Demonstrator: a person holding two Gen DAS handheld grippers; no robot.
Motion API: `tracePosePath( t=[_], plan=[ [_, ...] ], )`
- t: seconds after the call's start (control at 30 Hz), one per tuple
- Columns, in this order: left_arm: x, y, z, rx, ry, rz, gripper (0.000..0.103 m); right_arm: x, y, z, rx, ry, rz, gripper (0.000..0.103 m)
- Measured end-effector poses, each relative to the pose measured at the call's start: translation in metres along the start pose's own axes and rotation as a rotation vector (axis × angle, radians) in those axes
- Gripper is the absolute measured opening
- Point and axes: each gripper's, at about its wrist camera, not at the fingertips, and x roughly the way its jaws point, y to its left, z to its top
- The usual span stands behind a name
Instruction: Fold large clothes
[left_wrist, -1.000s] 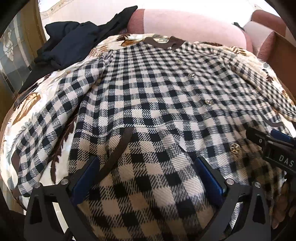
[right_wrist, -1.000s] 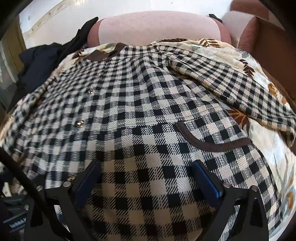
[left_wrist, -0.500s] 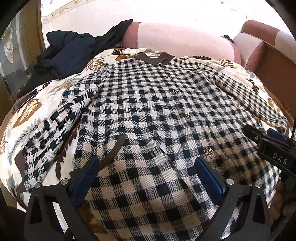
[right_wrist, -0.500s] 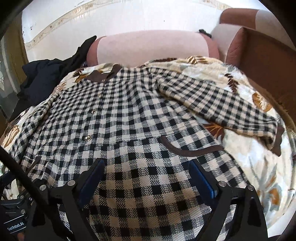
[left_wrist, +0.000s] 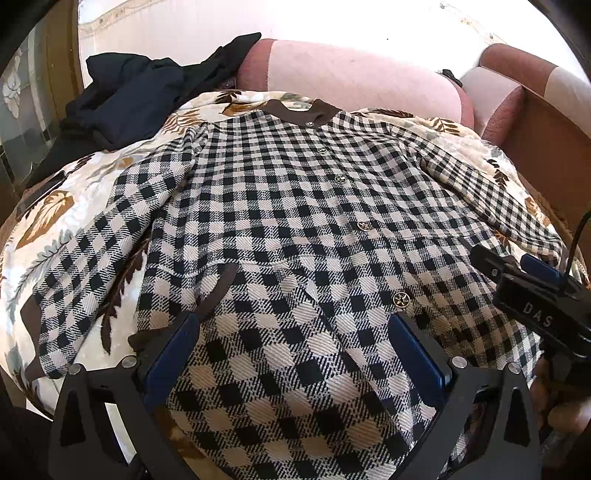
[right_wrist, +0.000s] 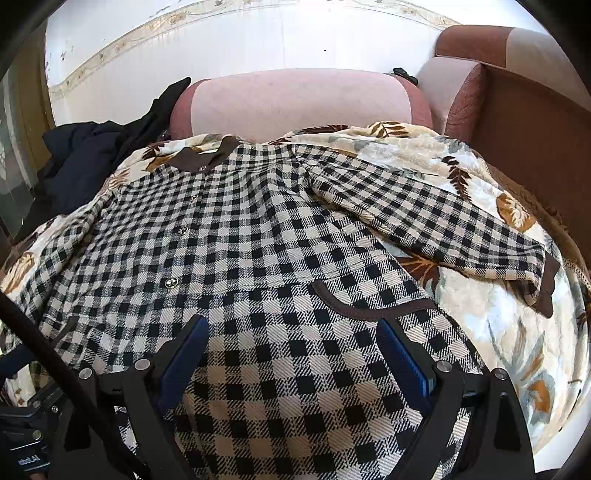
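Checked coat lies buttoned and flat on the leaf-print blanket, collar at twelve o'clock, both hand-held grippers spread wide over its hem, probably lining up a fold.

A leaf-patterned blanket covers the sofa, carrying the checked jacket.
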Motion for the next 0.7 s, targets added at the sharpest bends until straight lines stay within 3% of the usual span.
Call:
tracePosePath(
  t=[0.7],
  plan=[
    [0.011, 0.0, -0.001, -0.005, 0.031, 0.006, 0.102, 0.014, 0.001, -0.001, -0.009, 0.024, -0.007, 0.095]
  ],
)
